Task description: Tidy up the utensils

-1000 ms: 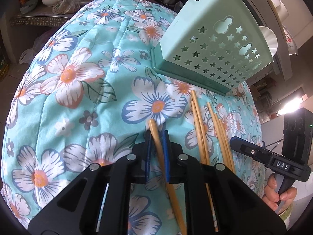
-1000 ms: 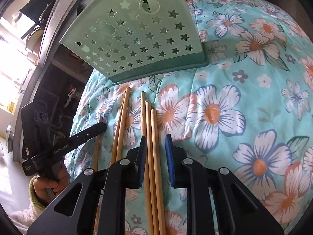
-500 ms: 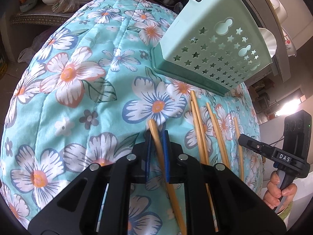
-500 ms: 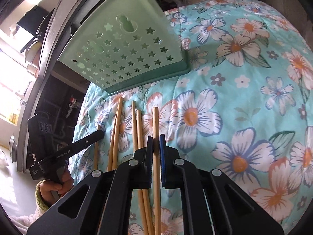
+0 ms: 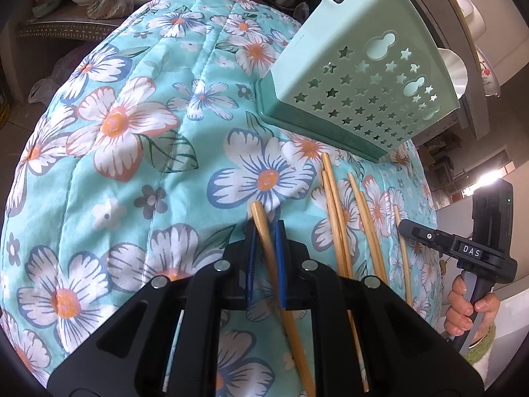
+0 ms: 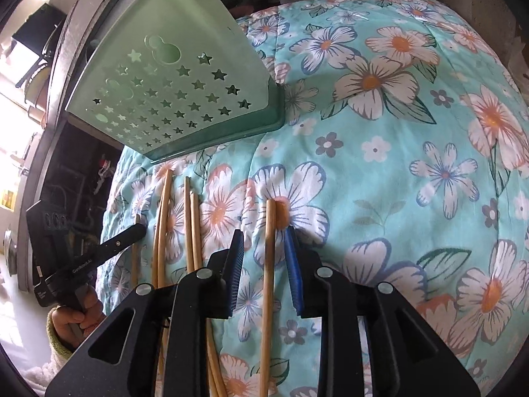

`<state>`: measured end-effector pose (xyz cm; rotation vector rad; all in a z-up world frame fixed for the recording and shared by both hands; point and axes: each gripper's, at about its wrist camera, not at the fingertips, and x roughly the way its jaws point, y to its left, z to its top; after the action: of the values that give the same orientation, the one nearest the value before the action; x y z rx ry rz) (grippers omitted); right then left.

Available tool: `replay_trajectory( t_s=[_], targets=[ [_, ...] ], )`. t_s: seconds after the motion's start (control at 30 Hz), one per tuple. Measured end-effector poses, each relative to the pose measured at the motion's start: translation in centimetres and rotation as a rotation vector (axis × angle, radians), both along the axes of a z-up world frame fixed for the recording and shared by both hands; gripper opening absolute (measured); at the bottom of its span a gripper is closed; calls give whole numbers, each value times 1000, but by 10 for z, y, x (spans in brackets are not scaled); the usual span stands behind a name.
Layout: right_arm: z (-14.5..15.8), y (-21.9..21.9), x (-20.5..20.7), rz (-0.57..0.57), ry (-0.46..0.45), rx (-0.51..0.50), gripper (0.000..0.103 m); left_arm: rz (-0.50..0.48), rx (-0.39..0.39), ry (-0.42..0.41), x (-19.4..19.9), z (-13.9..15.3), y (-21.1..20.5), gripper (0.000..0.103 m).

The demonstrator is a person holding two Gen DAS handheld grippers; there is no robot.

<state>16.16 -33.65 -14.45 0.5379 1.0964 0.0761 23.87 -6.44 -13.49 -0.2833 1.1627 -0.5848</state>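
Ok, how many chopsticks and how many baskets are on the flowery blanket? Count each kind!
chopsticks: 6
basket: 1
Total: 7

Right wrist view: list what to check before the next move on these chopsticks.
1. Right gripper open: ok.
2. Target chopstick between its jaws, lying on the floral cloth: ok, with gaps to both pads.
3. Spare chopsticks out of the closing path: ok, they lie left of the jaws.
4. Left gripper firm on its held chopstick: cannot tell; the jaws are narrow around it, but contact is unclear.
5. Green holder opening free: cannot tell; only its perforated wall shows.
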Motion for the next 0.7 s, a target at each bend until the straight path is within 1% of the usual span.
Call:
replay_trajectory(
  t_s=[0.03,0.1,0.13,0.17,0.3,0.43,0.5,0.57,0.7],
  targets=[
    [-1,2,3,3,2,-10,25,1,-2,1,1,0,1,11],
    [-2,4,8,-2,3,-37,20,2,-6,3,1,-1,1,11],
    [-3,7,9,-2,3,-57,12,2,-7,2,2,-1,1,11],
    [-4,8,9,-4,1,-74,7,2,-9,1,2,-2,2,11],
    [-1,13,4,-19,-26,-80,6,2,-6,-7,1,-3,3,12],
    [19,10,-9,-36,-76,-71,6,7,1,-27,-1,0,0,10],
    [32,8,-16,-41,-108,-71,6,12,-8,-40,-3,5,0,10],
    [46,7,-24,-44,-141,-78,6,18,-26,-52,-6,12,3,10],
    [75,3,-39,-45,-213,-109,6,12,-56,-138,-18,45,7,9]
  ],
)
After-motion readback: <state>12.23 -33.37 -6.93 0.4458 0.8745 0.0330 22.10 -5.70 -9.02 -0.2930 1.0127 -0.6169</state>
